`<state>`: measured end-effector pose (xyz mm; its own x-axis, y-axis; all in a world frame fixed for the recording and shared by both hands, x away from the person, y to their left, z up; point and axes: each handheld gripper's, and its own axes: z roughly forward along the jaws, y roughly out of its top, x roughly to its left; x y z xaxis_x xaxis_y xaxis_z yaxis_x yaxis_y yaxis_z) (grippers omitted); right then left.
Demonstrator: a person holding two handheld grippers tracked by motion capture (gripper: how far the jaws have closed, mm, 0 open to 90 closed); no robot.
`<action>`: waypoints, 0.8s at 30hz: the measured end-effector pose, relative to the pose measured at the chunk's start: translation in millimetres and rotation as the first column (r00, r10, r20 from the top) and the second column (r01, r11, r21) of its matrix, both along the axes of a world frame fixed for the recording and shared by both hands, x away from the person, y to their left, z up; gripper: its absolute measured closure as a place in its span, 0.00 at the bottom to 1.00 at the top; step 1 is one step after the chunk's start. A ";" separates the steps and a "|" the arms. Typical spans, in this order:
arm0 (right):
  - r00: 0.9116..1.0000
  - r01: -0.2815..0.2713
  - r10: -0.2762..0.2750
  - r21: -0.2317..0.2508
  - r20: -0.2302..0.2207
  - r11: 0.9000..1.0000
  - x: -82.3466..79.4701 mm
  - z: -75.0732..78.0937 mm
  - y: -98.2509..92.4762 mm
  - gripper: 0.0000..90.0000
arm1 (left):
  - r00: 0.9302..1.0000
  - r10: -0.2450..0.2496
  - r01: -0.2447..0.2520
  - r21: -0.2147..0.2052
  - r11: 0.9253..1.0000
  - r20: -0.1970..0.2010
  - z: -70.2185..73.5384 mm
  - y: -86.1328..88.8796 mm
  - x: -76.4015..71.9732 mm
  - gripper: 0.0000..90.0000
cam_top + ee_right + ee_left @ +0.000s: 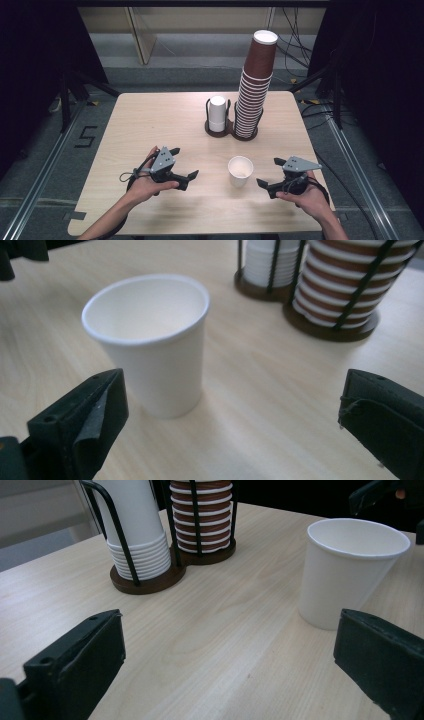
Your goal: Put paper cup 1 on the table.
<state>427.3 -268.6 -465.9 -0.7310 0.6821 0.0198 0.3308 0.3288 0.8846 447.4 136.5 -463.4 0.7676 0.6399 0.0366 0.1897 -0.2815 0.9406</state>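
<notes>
The small white paper cup [240,171] stands upright and open-mouthed, a plain tapered cone with a rolled rim, its inside bare and pale. It rests alone on the light wooden surface [150,125], near the front edge and a little right of the middle. My right claw [273,176] sits just beside it on the right, jaws spread wide with nothing between them and not touching it; in the right gripper view the cup [150,340] stands just ahead of the left-hand jaw. My left claw [182,165] is farther off on the cup's other side, also spread wide and holding nothing. Behind the cup, a dark two-ring wire holder [231,131] carries a short stack of white paper cups [217,113] and a tall stack of brown paper cups [252,90].
</notes>
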 end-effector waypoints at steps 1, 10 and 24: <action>1.000 0.009 -0.009 0.008 0.005 1.000 0.7 3.4 -2.0 0.01 | 1.000 0.006 -0.006 0.002 1.000 0.002 1.2 -0.6 1.1 0.00; 0.994 0.059 -0.064 0.071 0.083 0.996 17.6 26.1 -7.1 0.01 | 0.999 0.007 -0.006 -0.021 1.000 0.040 9.7 -13.9 16.1 0.00; 0.975 0.136 -0.163 0.172 0.151 0.976 57.3 72.1 9.5 0.01 | 0.994 0.008 -0.001 -0.066 0.998 0.104 50.6 -57.3 61.1 0.00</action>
<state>484.7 -259.1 -393.8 -0.6231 0.7817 0.0259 0.2122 0.1371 0.9676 508.4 79.2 -412.8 0.7591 0.6467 0.0743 0.0904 -0.2177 0.9718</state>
